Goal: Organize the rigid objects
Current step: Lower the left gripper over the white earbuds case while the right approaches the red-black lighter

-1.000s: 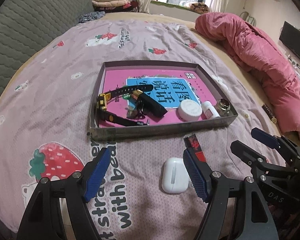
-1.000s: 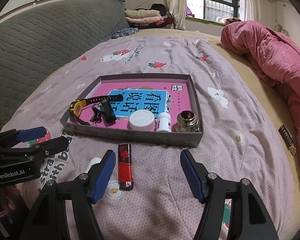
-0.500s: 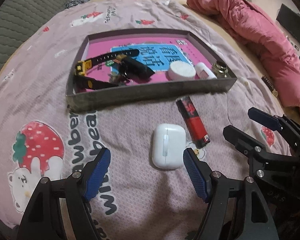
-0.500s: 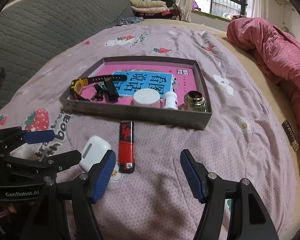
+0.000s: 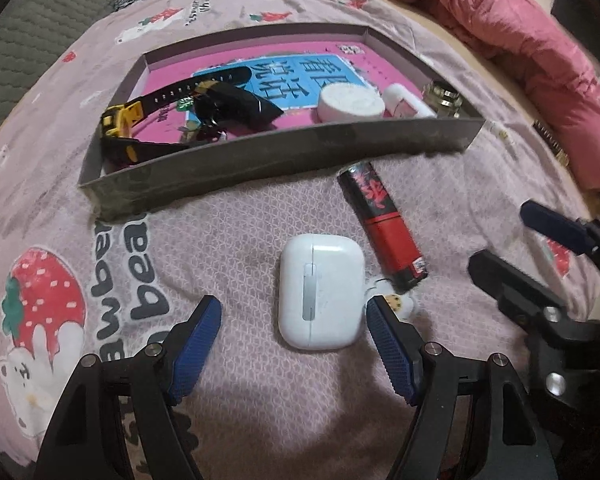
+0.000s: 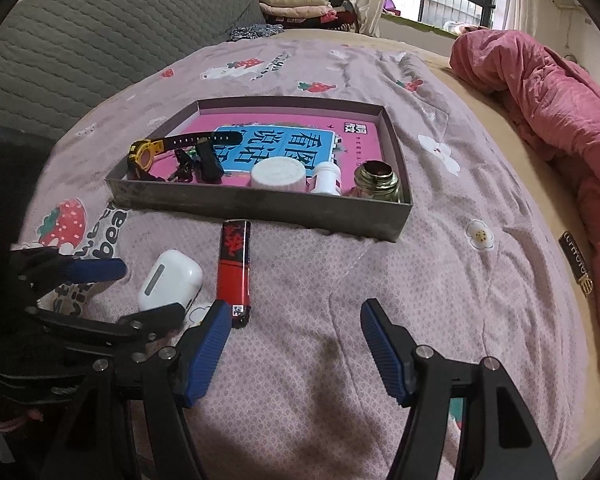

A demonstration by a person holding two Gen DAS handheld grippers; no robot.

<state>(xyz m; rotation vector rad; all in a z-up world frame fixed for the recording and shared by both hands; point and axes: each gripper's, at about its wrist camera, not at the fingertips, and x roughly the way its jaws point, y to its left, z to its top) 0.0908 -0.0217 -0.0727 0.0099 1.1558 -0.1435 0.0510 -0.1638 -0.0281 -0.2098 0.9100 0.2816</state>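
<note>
Here, a smooth white earbud case [image 5: 319, 290] lies between the wide-open, empty left tongs [image 5: 294, 320]; right tongs [image 6: 296, 330] likewise.

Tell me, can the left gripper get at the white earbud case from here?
Probably yes: the left gripper is open, the white earbud case lies just ahead between its jaws, and nothing covers it.

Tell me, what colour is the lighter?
The lighter is red and black, clearest in the left wrist view.
</note>
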